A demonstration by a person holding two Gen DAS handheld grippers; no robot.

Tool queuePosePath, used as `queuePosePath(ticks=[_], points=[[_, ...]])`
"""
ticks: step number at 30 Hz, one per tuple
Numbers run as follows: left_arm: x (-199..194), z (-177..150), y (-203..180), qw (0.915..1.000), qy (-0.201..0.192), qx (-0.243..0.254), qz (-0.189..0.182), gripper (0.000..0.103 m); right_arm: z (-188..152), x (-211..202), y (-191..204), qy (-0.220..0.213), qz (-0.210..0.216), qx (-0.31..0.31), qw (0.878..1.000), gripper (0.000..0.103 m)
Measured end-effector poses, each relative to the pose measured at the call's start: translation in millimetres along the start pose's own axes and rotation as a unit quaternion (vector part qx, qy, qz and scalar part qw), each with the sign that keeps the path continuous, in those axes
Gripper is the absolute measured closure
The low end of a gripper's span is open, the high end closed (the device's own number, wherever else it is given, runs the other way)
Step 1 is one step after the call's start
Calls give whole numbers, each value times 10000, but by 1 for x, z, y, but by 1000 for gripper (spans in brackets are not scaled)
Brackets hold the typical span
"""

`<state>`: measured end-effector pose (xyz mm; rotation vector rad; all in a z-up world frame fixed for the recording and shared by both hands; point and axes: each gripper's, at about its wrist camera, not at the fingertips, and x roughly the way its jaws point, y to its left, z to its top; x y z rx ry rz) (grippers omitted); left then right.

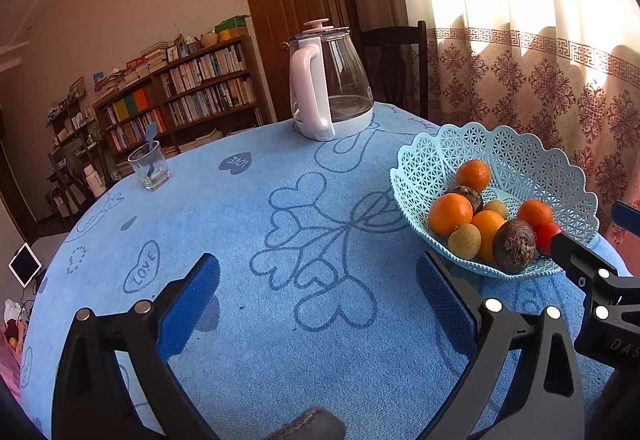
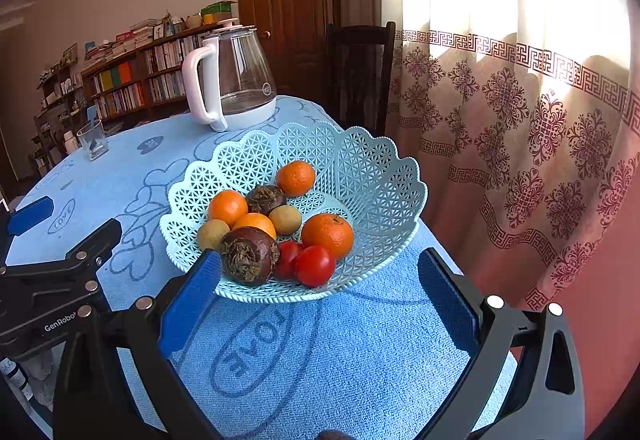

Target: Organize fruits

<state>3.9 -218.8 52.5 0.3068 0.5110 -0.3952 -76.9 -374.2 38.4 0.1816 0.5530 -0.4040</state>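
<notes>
Basket point(image 2: 372, 176): we see it on the table point(image 2: 360, 352), at 12 o'clock from the right gripper.
Fruits point(image 2: 276, 228): in basket.
Kettle point(image 2: 232, 80): behind basket, 11 o'clock.
Glass point(image 2: 93, 139): 10 o'clock, well apart.

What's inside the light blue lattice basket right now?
The basket holds four oranges, two red tomatoes, two dark brown fruits and two small tan ones. Anything beneath the pile is hidden.
</notes>
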Motion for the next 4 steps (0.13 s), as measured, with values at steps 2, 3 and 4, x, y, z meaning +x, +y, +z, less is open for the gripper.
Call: queuePosePath(ticks=[2, 3, 4], points=[[0, -2, 6, 9999, 71, -61, 52, 5, -1, 0, -1, -3, -11, 12, 10000, 3], [0, -3, 10, 9999, 107, -90, 76, 5, -1, 0, 0, -11, -28, 7, 10000, 3], [-1, -4, 13, 9998, 146, -114, 94, 5, -1, 0, 0, -11, -28, 7, 10000, 3]])
